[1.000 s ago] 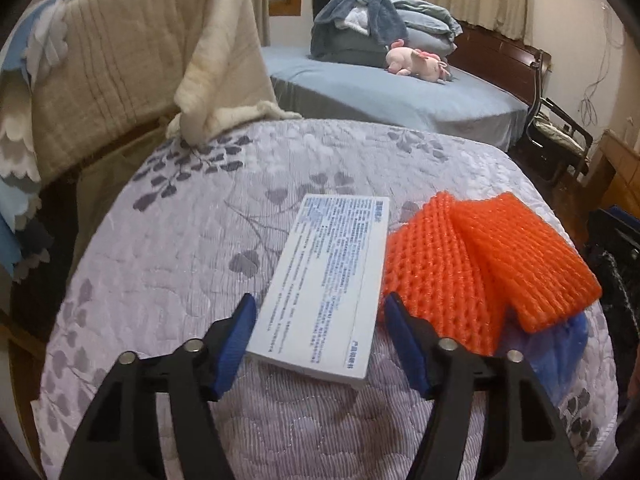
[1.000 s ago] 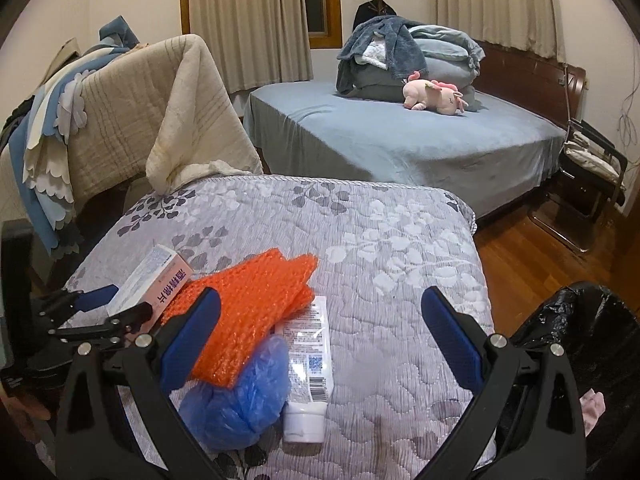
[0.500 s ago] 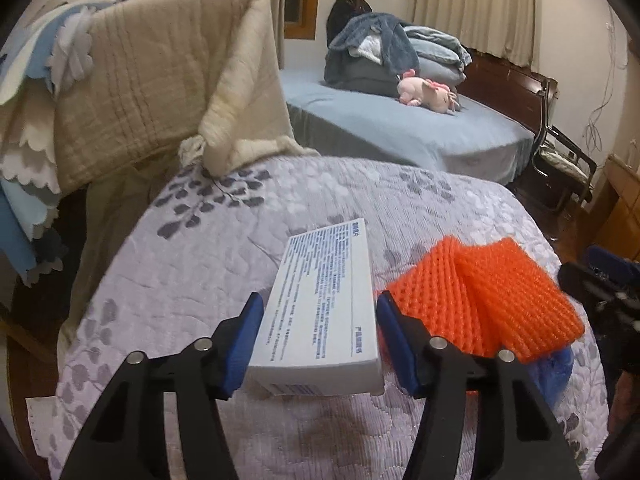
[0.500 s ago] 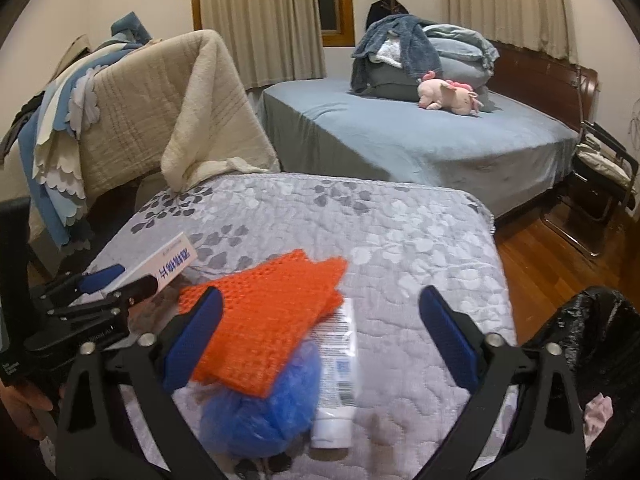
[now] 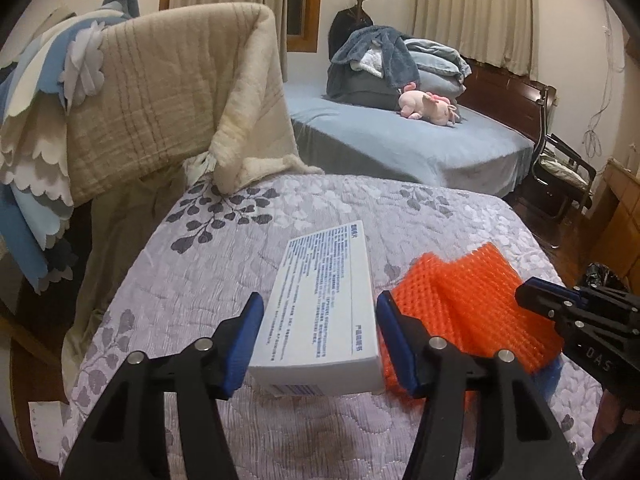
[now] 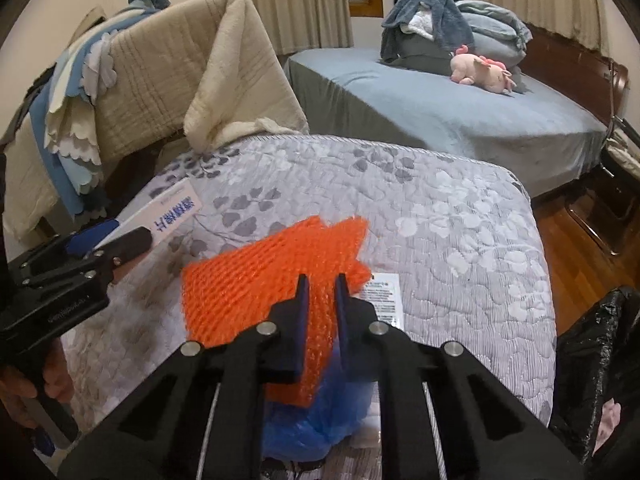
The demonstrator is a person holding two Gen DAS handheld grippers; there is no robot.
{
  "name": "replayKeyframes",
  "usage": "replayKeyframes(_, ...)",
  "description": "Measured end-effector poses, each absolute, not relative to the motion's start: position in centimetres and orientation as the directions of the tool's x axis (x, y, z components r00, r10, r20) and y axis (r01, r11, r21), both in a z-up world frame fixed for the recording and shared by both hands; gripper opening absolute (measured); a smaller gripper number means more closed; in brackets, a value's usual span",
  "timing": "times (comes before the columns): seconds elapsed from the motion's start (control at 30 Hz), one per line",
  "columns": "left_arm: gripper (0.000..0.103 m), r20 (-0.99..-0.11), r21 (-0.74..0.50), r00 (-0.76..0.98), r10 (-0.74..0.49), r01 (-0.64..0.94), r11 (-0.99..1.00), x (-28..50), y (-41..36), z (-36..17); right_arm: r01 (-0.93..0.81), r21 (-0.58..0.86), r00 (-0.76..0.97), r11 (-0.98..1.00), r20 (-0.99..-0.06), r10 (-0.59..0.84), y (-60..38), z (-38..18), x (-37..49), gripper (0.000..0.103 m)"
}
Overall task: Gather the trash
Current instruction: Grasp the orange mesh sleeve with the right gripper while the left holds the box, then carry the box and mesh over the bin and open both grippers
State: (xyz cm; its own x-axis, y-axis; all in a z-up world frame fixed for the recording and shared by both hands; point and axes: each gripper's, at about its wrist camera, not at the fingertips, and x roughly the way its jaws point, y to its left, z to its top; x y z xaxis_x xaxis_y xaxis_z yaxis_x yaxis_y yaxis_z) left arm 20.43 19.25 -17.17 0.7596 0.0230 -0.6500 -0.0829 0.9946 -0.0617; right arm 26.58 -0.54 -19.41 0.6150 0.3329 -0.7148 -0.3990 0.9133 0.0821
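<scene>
A white box with blue print (image 5: pixel 324 292) is off the floral quilt (image 5: pixel 208 264), and my left gripper (image 5: pixel 320 300) is shut on its long sides. The same box (image 6: pixel 172 210) and left gripper (image 6: pixel 128 232) show at the left of the right wrist view. An orange foam net (image 6: pixel 256 280) lies on the quilt (image 6: pixel 460 240) over a crumpled blue plastic bag (image 6: pixel 320 420). My right gripper (image 6: pixel 320 284) is closing its jaws on the near edge of the net, pads pressing it. The net (image 5: pixel 472 300) lies right of the box, the right gripper (image 5: pixel 532 292) at its far side.
A white tube (image 6: pixel 384 296) lies under the net's right edge. A black trash bag (image 6: pixel 592 360) stands open on the floor at the right. Beige and blue blankets (image 5: pixel 160 100) hang at the left. A bed (image 6: pixel 440 112) with a pink plush toy is behind.
My left gripper closed on the white box and lifted it off the quilt. My right gripper moved in over the orange net and went from wide open to nearly shut on it.
</scene>
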Motion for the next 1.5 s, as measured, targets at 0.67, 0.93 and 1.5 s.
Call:
replayKeyframes(0.67, 0.058, -0.584, -0.054, 0.811, -0.037, 0.006, 0.999, 19.8, 13.5, -12.4, -0.360, 0.103, 0.732, 0.927, -0.586, 0.349, -6.0, -12.6, 24.0, 0.009)
replayKeyframes(0.93, 0.058, -0.563, -0.055, 0.822, -0.085, 0.065, 0.996, 19.8, 10.2, -11.0, -0.311, 0.104, 0.778, 0.945, -0.543, 0.315, -9.8, -10.6, 23.1, 0.009)
replayKeyframes(1.5, 0.058, -0.552, -0.064, 0.805, -0.216, 0.218, 0.974, 19.7, 1.5, -10.2, -0.177, 0.091, 0.828, 0.980, -0.524, 0.198, -17.5, -9.6, 20.9, 0.009)
